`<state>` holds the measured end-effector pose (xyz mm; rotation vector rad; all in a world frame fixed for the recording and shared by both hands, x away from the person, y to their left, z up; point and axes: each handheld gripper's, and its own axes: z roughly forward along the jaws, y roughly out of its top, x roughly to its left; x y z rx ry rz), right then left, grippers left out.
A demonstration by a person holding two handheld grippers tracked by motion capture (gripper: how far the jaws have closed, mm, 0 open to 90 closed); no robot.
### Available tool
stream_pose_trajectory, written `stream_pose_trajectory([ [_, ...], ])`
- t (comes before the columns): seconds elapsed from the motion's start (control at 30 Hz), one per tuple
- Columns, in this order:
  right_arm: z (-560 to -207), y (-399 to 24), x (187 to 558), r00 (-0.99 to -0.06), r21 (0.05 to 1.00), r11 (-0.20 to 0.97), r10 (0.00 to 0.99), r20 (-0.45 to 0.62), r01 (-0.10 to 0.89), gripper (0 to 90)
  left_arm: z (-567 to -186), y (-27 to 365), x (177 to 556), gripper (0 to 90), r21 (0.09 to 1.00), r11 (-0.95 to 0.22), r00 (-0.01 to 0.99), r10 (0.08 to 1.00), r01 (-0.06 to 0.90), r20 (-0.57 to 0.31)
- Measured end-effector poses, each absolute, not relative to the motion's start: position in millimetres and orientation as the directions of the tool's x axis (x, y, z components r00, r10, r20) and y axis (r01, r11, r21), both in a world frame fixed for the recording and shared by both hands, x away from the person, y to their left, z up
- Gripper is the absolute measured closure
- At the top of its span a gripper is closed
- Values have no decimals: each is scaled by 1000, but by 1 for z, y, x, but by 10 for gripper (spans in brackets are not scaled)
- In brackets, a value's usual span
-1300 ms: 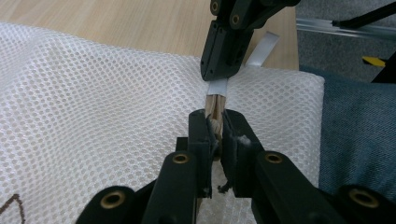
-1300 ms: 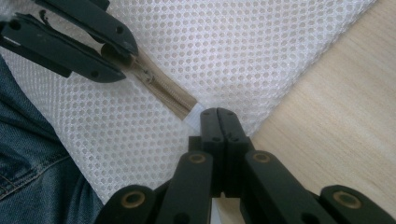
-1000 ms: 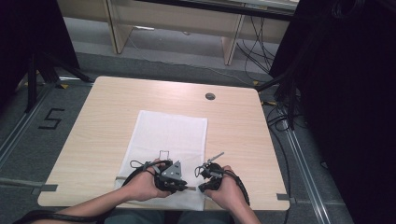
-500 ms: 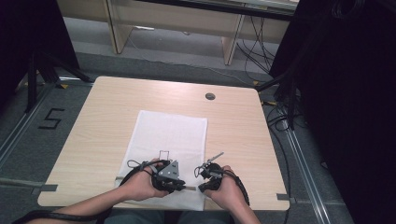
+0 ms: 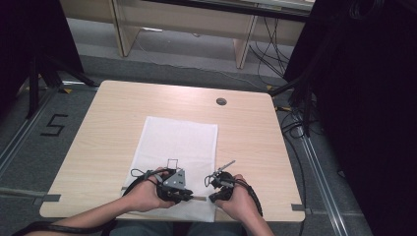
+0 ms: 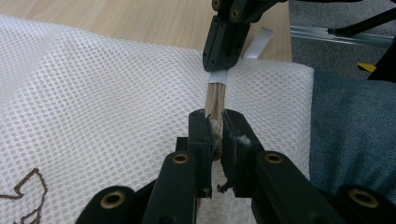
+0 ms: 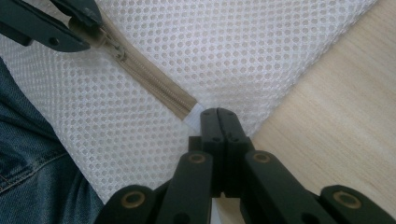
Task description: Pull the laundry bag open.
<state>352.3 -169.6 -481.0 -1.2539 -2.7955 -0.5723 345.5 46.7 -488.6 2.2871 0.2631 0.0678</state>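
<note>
pinching the mesh bag's (image 5: 177, 142) zipper (image 7: 154, 84) between left claw (image 6: 215, 133) and right claw (image 7: 218, 122)

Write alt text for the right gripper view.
The right gripper is shut on the white end tab of a beige zipper on a white mesh bag; the left gripper pinches the zipper farther along, over a wooden table.

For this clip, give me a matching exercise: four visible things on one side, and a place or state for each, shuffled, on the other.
Things:
1. mesh bag
2. left claw
3. right claw
4. round grommet

Places or states:
A. shut on the zipper pull
B. set in the tabletop beyond the bag
C. lying flat on the table
D. shut on the white zipper end

Pairs: 1-C, 2-A, 3-D, 4-B
</note>
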Motion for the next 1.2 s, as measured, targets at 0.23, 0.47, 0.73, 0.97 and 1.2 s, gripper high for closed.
stream_pose_trajectory([
  [0.23, -481, -170, 352, -676, 319, 609, 717, 170, 726, 900, -488, 51, 345, 820, 745, -644, 976, 216, 173, -41],
  [0.47, -481, -169, 352, -675, 320, 608, 718, 167, 726, 900, -488, 55, 344, 820, 742, -650, 976, 215, 165, -30],
  [0.73, -481, -169, 352, -674, 318, 609, 720, 163, 727, 900, -487, 58, 344, 820, 743, -649, 977, 212, 165, -32],
  [0.97, -481, -169, 351, -671, 317, 605, 723, 165, 731, 900, -488, 58, 344, 820, 741, -651, 977, 211, 165, -33],
  [1.2, -480, -167, 350, -659, 301, 597, 733, 172, 743, 900, -489, 63, 343, 820, 744, -646, 975, 217, 172, -37],
])
